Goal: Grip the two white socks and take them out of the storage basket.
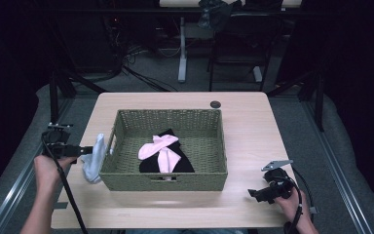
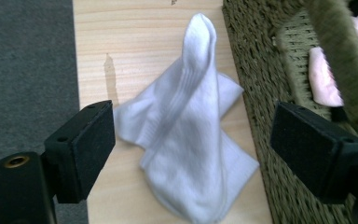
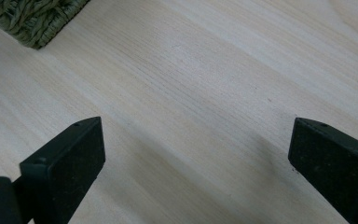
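A white sock [image 1: 93,158] lies crumpled on the wooden table [image 1: 253,136], against the left outer wall of a woven green basket [image 1: 170,181]. My left gripper [image 1: 80,151] is level with it at the table's left edge. In the left gripper view the sock [image 2: 186,135] lies between the wide-apart jaws of this gripper [image 2: 193,121], and the pads do not press on it. Inside the basket, pink socks [image 1: 159,146] rest on a black sock [image 1: 182,163]. My right gripper [image 1: 253,193] stands open over bare wood [image 3: 196,140] near the front right.
The basket wall [image 2: 270,70] rises close beside the left gripper's right jaw, with pink cloth [image 2: 326,74] visible past the rim. A small dark round thing [image 1: 215,104] sits at the table's far edge. Grey floor surrounds the table; the basket's corner [image 3: 32,23] lies ahead of the right gripper.
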Demonstrator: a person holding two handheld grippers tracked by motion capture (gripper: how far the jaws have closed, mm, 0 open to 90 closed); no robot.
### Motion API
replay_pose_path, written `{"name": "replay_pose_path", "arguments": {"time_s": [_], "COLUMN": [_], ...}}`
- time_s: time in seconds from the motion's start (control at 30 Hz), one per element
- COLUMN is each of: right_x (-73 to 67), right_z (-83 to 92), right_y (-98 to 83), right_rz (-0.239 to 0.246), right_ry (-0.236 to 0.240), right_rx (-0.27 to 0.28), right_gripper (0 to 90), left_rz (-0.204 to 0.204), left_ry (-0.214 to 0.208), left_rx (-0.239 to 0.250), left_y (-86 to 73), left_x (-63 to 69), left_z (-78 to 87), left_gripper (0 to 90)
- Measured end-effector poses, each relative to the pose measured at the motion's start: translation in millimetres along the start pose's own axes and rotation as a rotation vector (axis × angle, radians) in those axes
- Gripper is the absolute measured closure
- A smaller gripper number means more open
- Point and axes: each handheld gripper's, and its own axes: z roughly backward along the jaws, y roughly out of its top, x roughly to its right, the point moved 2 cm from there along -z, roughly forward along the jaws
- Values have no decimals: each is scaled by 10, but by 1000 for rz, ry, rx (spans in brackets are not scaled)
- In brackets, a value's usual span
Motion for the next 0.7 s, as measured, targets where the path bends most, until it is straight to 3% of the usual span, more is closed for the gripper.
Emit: {"name": "replay_pose_path", "arguments": {"time_s": [0.03,0.13,0.23,0.43,0.7], "right_x": [-11,-7,-5,-4,-8], "right_z": [-11,-2,0,2,-3], "right_y": [-3,-1,-2,-3,-5], "right_rz": [-16,-6,-1,2,-1], "right_ry": [-4,-5,-3,-4,4], "right_rx": [17,8,3,0,4], "right_gripper": [31,32,32,32,32], "left_rz": [-6,-16,-20,-19,15], "left_ry": [10,31,54,84,102], "left_rx": [8,41,45,40,28], "left_y": [-40,-191,-330,-645,-1013], "left_x": [19,71,122,201,218], "left_z": [35,130,161,132,0], "left_gripper": [122,105,101,83,70]}}
